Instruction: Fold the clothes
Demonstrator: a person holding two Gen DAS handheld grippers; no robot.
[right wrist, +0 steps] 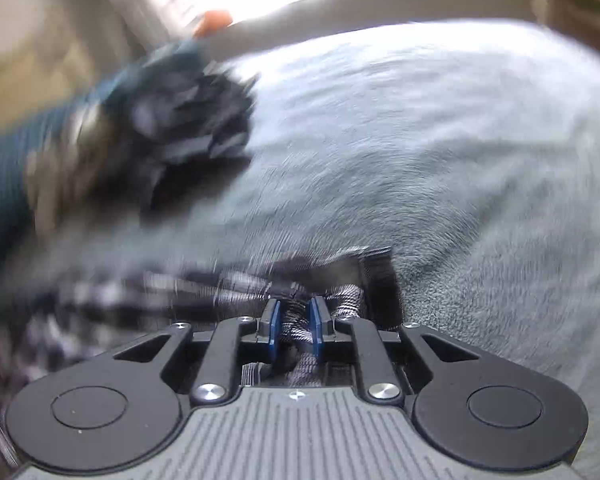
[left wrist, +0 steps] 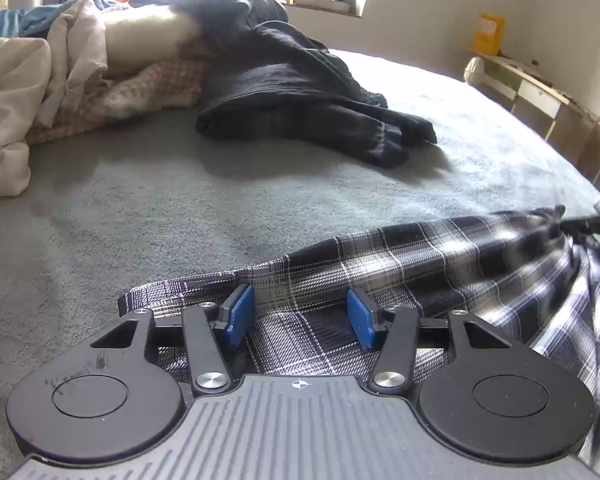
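Note:
A black-and-white plaid garment (left wrist: 399,264) lies on the grey blanket (left wrist: 180,200), spread from the lower middle to the right edge. My left gripper (left wrist: 300,316) hovers over its near left part, open, its blue pads (left wrist: 240,312) wide apart with flat cloth under the gap. In the right wrist view, my right gripper (right wrist: 294,326) has its pads close together, and a twisted bunch of the plaid garment (right wrist: 296,332) fills the gap. That view is smeared by motion. A dark blurred bar (left wrist: 591,222) tugs the cloth at the right edge of the left wrist view.
A heap of black clothes (left wrist: 300,92) lies further back on the bed, with beige bedding (left wrist: 40,92) to its left. A low shelf (left wrist: 531,84) runs along the right wall. A blurred teal sleeve (right wrist: 20,160) and a dark shape (right wrist: 196,120) show left of my right gripper.

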